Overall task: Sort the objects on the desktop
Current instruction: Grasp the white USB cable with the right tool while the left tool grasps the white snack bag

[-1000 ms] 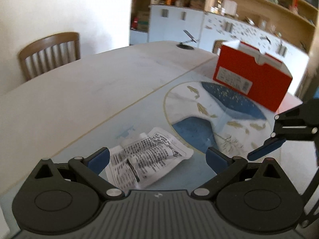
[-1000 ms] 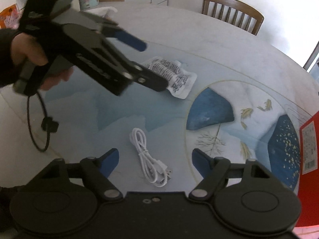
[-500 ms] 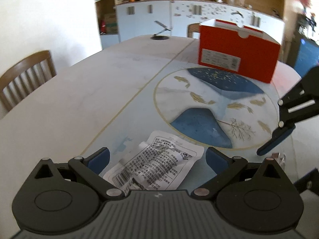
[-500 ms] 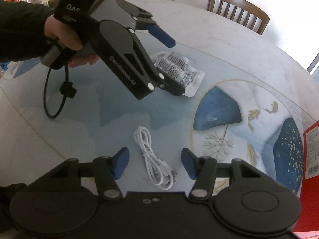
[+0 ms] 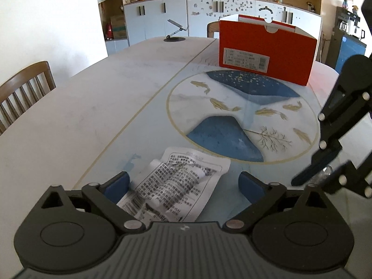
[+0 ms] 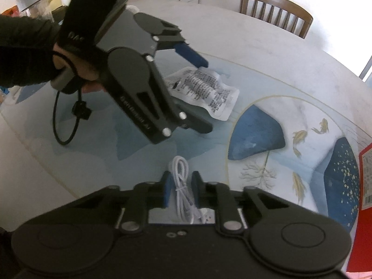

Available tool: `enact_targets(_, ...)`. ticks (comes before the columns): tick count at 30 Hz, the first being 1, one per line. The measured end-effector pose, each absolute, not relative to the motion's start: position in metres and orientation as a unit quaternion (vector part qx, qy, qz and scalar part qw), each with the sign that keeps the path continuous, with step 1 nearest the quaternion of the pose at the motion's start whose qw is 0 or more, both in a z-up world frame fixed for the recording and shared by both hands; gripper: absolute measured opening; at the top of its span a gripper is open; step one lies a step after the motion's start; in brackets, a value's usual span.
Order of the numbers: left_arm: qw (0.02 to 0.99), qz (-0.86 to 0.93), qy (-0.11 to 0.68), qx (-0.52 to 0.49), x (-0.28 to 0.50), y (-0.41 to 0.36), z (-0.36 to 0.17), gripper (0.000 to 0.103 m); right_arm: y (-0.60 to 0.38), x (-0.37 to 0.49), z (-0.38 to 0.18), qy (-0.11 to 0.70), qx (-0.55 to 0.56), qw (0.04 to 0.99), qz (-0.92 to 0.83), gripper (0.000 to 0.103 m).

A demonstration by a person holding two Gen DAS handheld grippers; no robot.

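right wrist: right tongs (image 6: 181, 193) just closed on cable (image 6: 183, 186).

— Left black two-finger gripper (image 5: 183, 183) with blue pads?
— Tilted downward, jaws spread wide, just narrowed a touch, gripped by a bare hand (image 6: 76, 69) in a dark sleeve.
— Right black two-finger gripper (image 6: 181, 191)?
— Pointed steeply down, jaws just drawn nearly together, pinching a white coiled cable (image 6: 183, 193).
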State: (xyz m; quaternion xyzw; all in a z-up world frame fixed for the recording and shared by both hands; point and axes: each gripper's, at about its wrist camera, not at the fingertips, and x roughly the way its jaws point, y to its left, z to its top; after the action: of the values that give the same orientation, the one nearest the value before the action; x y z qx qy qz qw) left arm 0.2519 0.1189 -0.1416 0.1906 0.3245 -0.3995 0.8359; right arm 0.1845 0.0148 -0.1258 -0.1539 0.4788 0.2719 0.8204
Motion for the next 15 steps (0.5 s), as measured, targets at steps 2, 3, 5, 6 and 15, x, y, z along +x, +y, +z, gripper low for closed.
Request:
enact_targets(2, 0.836, -0.396, 0.33, 0.189, 0.249, 0.119, -0.14, 0.098, 0.012, 0.189, -0.127, 0.482, -0.148, 0.821, 0.267, 0.012)
enact_targets(3, 0.836, -0.397, 0.33, 0.186, 0.247, 0.12, -0.139, 0.098, 0.011, 0.191, -0.127, 0.483, -0.147, 0.821, 0.265, 0.011)
enact_targets(5, 0.834, -0.403, 0.333, 0.179, 0.241, 0.122, -0.135, 0.098, 0.008, 0.194, -0.126, 0.485, -0.15, 0.822, 0.258, 0.011)
enact_targets(6, 0.831, -0.408, 0.334, 0.175, 0.239, 0.123, -0.133, 0.098, 0.006, 0.195, -0.126, 0.486, -0.148, 0.823, 0.255, 0.011)
enact_targets(15, 0.822, -0.425, 0.335, 0.179, 0.228, 0.108, -0.131, 0.098, -0.015, 0.203, -0.127, 0.492, -0.143, 0.831, 0.219, 0.011)
